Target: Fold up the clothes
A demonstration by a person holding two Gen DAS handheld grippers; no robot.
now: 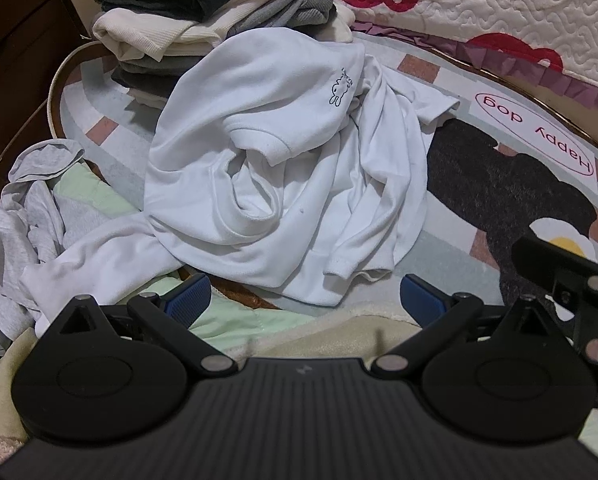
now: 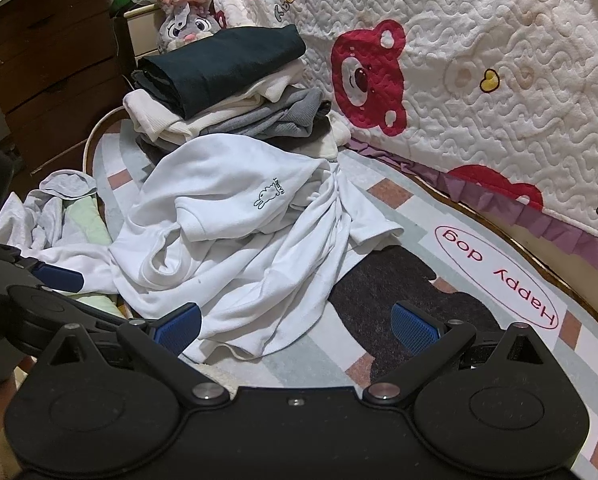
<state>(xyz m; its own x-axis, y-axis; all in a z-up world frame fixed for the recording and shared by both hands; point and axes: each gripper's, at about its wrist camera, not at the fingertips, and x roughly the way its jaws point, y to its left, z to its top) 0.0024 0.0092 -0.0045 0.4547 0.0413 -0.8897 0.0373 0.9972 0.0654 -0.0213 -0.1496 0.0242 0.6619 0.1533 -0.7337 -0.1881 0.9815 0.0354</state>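
- The crumpled white cotton-knit sweatshirt with a small rabbit outline on the chest (image 1: 283,168) lies in a heap on the oval printed floor rug lettered "Happy dog" (image 1: 535,142), its far edge against the foot of the stack of folded dark, cream and grey clothes (image 1: 203,12).
- One sleeve trails off the sweatshirt's near-left side towards the loose pale grey garment (image 1: 23,216) bunched beside it.
- The left gripper (image 1: 305,300) hangs just short of the sweatshirt's near hem, jaws spread wide and empty.
- The right gripper (image 2: 295,322) sits at the same near hem (image 2: 235,348), a little to the side nearer the quilted bear-print bedspread (image 2: 479,80); its jaws are also wide apart and hold nothing, though the left blue pad (image 2: 179,326) looks very close to the cloth.
- Judged by its folds, the sweatshirt is soft, limp and light; it should drape and sag rather than keep shape, and layers may come up together.
- The ribbed hem or a cuff (image 1: 339,266) offers a thicker, firmer edge, likely the best hold; pinching one layer there at two separated points should let it be shaken flat.
- A grab at the bunched middle risks catching several layers.
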